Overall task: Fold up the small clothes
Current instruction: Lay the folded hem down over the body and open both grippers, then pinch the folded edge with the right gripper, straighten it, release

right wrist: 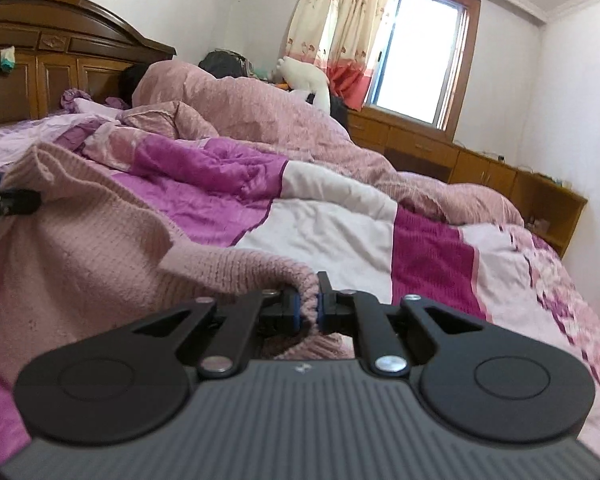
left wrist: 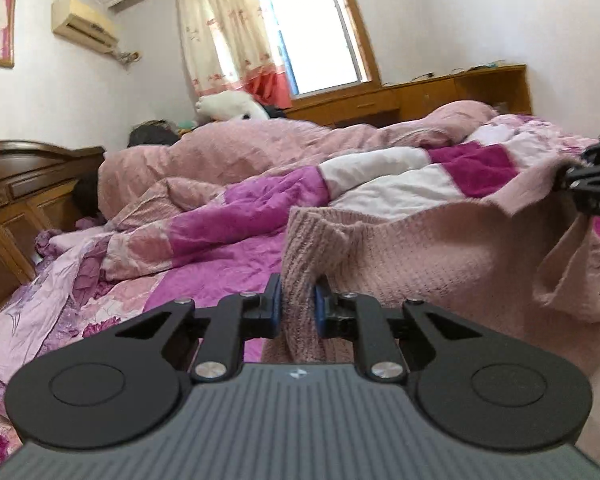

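Sweater (left wrist: 440, 248) stretched between left gripper (left wrist: 298, 304) and right gripper (right wrist: 308, 306), both clamping knit edge.

Both cams sit low over the bed (left wrist: 204, 276), right behind their own tongs, tilted; left wrist cam looks across toward the window (left wrist: 312, 32) with the dresser on the right; right wrist cam faces the same window (right wrist: 420, 60) from further right; both share the headboard (right wrist: 60, 40) and pink sweater (left wrist: 420, 248) up close.
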A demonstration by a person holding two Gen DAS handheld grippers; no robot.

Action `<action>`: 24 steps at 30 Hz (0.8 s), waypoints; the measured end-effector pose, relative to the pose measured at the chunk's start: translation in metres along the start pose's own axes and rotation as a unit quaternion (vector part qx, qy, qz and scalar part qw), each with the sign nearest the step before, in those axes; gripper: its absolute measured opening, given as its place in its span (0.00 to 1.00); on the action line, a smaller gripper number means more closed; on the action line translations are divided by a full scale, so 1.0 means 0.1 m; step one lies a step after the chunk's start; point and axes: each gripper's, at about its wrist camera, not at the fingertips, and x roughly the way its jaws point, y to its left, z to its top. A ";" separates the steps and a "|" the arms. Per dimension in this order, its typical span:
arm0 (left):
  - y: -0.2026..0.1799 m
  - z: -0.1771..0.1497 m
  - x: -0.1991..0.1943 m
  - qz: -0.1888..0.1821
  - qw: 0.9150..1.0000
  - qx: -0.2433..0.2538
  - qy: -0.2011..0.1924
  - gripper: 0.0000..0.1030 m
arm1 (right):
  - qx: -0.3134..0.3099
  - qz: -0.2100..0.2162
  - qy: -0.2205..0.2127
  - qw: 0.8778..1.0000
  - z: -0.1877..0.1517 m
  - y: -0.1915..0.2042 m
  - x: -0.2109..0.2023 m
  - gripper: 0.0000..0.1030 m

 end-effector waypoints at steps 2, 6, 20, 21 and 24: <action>0.07 -0.06 0.23 0.008 1.000 -0.021 0.013 0.16 | -0.011 0.001 0.003 1.000 0.01 0.05 0.22 0.10; 0.19 -0.32 0.77 0.034 0.995 -0.059 0.078 0.15 | -0.020 0.029 0.041 0.999 -0.16 0.17 0.70 0.12; 0.28 -0.62 1.35 0.035 0.983 -0.078 0.164 0.23 | 0.101 0.055 0.126 0.985 -0.54 -0.28 0.99 0.48; 0.33 -0.61 1.32 0.041 0.982 -0.089 0.159 0.24 | 0.098 0.059 0.124 0.986 -0.53 -0.32 0.94 0.48; 0.43 -0.57 1.23 0.067 0.980 -0.105 0.152 0.25 | 0.070 0.063 0.120 0.988 -0.52 -0.35 0.78 0.52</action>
